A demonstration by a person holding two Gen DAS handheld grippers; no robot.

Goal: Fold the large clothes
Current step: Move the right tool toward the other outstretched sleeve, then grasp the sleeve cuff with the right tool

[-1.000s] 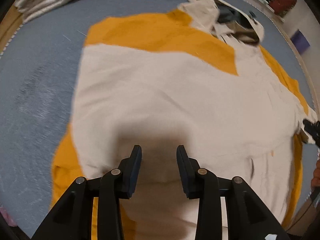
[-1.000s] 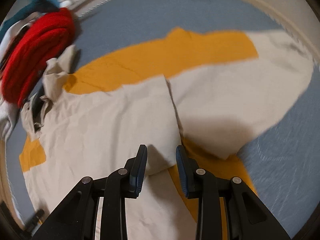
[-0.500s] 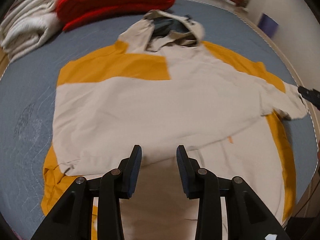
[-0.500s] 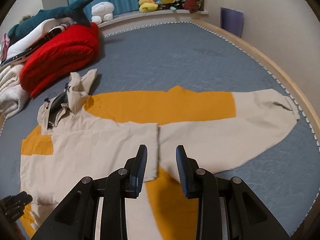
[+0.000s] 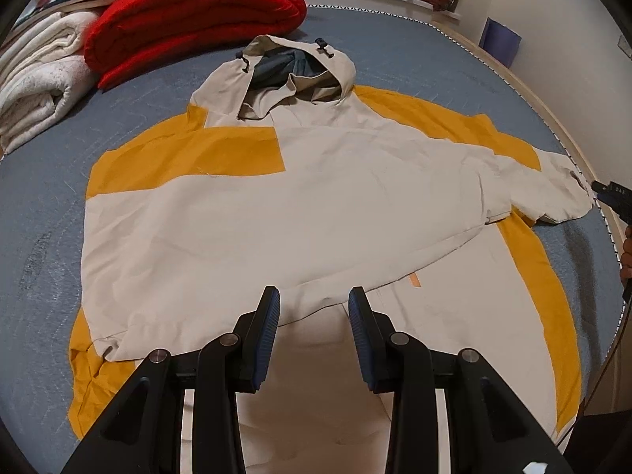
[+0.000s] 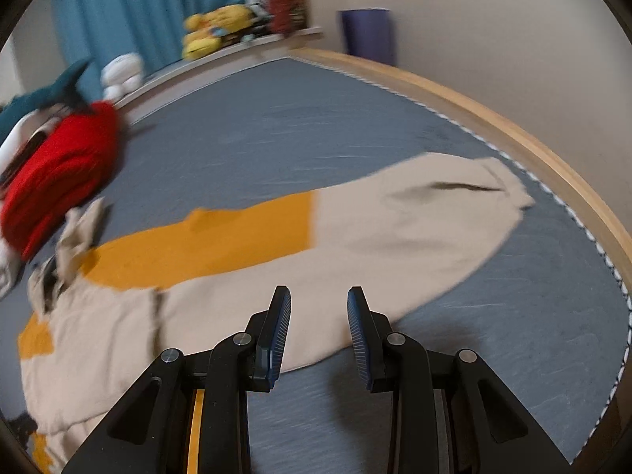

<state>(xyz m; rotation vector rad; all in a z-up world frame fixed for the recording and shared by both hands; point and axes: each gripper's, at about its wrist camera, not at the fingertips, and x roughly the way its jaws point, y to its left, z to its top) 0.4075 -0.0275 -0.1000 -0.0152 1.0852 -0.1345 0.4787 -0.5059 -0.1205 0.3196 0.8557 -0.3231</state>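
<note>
Hooded jacket (image 5: 316, 205), hem cut off below

A large hooded jacket (image 5: 316, 205) in beige with mustard-yellow panels lies spread flat on the blue-grey bed cover. Its hood (image 5: 292, 75) points toward 12 o'clock, open, showing a grey lining. One sleeve is folded across the chest, its cuff toward 8 o'clock; the other sleeve (image 6: 414, 221) stretches out straight toward 3 o'clock, cuff near the bed's edge.
</note>
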